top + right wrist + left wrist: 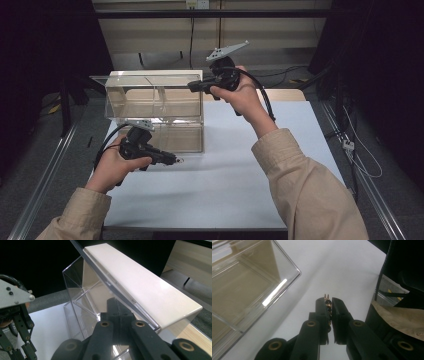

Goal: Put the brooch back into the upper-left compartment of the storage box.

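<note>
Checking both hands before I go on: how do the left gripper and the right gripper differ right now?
The left gripper sits low over the white table, in front of the clear box; the right gripper is raised at the box's top edge. The left pinches a small gold-coloured item; the right is shut at the raised lid. Both have their jaws closed.

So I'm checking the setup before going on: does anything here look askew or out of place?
Yes: the lid of the clear box is not seated. The right gripper is shut on its edge, holding it up. The left gripper pinches a small gold-coloured piece above the white table.
</note>
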Motion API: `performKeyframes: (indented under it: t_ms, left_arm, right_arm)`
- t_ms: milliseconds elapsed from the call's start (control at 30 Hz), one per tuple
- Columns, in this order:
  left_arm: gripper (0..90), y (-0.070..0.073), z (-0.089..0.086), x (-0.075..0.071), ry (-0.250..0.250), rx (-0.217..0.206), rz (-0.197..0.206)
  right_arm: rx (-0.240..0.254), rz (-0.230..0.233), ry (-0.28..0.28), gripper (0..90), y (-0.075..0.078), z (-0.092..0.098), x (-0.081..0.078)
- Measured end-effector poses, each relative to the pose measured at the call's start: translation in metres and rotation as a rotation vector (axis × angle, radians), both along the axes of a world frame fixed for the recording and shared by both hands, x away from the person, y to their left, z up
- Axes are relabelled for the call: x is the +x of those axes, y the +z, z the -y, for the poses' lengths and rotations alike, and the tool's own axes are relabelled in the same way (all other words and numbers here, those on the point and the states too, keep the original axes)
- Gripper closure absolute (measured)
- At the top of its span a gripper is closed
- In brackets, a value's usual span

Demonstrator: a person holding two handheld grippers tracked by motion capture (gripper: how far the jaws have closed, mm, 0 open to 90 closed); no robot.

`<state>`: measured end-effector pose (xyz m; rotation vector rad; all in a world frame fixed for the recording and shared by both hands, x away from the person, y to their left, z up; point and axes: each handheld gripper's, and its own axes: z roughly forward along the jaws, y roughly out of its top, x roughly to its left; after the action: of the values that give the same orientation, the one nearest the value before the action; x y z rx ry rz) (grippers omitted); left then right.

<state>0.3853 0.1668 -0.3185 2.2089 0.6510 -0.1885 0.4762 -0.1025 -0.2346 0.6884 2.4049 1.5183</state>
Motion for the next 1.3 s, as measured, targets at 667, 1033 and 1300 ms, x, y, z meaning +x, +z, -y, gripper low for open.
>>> performKeyframes:
  t_ms: [667,1033,1300]
  left_arm:
    - [84.5,0.029,-0.007,0.011,0.019,0.038,0.026]
    - [84.4,0.045,-0.01,0.017,0.026,0.046,0.037]
    - [84.4,0.055,-0.012,0.02,0.034,0.051,0.039]
  right_arm:
    - [-0.002,-0.005,0.002,90.0,0.0,0.0,0.001]
    - [-0.004,-0.003,0.003,90.0,-0.001,0.0,0.001]
    - [-0.002,-0.004,0.003,90.0,-0.001,0.0,0.001]
